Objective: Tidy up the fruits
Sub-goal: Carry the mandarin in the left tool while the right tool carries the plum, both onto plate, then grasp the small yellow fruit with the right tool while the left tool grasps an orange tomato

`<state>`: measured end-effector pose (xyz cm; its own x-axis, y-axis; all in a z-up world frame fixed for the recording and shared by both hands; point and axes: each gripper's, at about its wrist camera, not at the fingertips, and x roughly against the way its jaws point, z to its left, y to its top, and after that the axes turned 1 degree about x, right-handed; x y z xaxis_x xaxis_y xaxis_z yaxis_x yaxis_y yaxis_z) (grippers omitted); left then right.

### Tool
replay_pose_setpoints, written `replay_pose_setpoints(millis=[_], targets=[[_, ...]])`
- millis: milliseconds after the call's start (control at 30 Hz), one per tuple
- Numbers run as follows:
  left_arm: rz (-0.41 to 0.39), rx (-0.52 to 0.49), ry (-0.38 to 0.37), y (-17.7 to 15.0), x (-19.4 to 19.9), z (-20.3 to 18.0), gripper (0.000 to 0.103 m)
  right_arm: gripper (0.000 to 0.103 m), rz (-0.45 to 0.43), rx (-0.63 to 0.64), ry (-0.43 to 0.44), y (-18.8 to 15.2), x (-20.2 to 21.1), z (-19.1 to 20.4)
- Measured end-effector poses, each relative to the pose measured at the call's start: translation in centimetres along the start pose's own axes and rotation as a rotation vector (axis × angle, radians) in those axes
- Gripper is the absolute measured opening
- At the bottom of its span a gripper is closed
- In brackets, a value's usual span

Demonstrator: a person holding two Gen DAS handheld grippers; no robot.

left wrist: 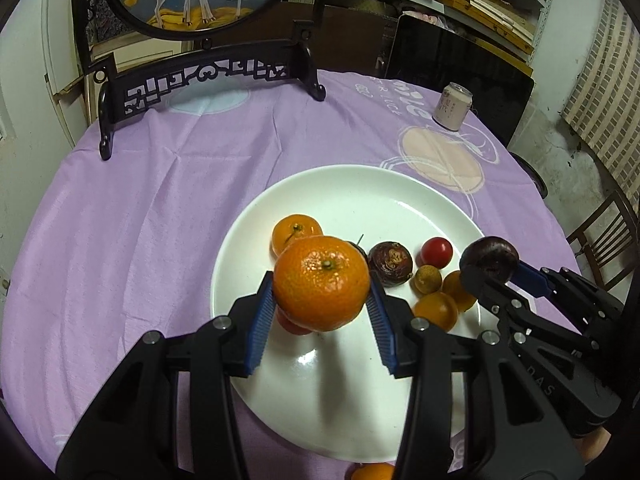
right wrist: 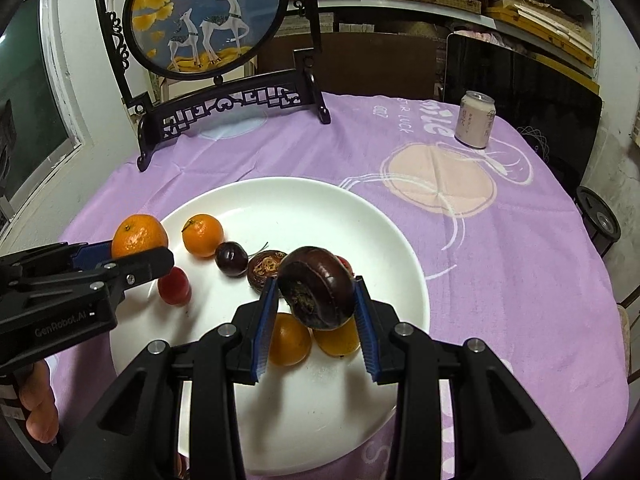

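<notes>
My left gripper (left wrist: 322,286) is shut on a large mandarin (left wrist: 321,282) and holds it above the left part of the white plate (left wrist: 360,188). It also shows in the right wrist view (right wrist: 138,236). My right gripper (right wrist: 316,294) is shut on a dark water chestnut (right wrist: 316,290) above the plate's (right wrist: 304,196) middle; it shows in the left wrist view (left wrist: 490,259). On the plate lie a small mandarin (right wrist: 203,235), a dark cherry (right wrist: 231,259), another water chestnut (left wrist: 390,263), red tomatoes (right wrist: 173,286), and orange fruits (right wrist: 289,339).
A purple cloth (right wrist: 480,280) covers the round table. A dark carved stand with a round deer picture (right wrist: 208,20) stands at the back left. A drink can (right wrist: 475,119) stands at the back right. An orange fruit (left wrist: 372,472) lies near the front edge.
</notes>
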<state>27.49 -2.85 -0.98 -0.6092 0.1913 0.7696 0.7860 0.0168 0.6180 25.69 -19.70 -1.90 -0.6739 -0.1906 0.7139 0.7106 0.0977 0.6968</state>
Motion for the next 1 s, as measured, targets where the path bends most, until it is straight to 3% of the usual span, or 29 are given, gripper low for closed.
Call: replay_pose_setpoints(millis=[100,300,567,800,900,1000], targets=[[-0.009,-0.004,0.002,-0.1,0.1,-0.1,0.049,0.058,-0.018,0.019,-0.046,0.0,-0.1,0.1],[-0.109,-0.035,0.028,-1.0,2.7,-0.2,0.064,0.058,-0.076,-0.001,-0.087,-0.6,1.1,-1.0],[-0.155,0.003,0.026,-3.9,5.2,0.9,0.064,0.059,-0.107,-0.030,-0.077,-1.7,1.5,-2.0],[-0.156,0.097,0.030,-9.4,9.1,4.2,0.064,0.059,-0.138,0.031,-0.071,-3.6,3.4,0.2],[-0.158,0.079,0.044,-11.6,10.8,5.3,0.067,0.059,-0.116,0.007,-0.008,-6.1,5.9,0.9],[-0.144,0.057,0.079,-13.7,11.6,6.5,0.068,0.059,-0.038,0.036,0.133,-10.2,9.2,2.7]])
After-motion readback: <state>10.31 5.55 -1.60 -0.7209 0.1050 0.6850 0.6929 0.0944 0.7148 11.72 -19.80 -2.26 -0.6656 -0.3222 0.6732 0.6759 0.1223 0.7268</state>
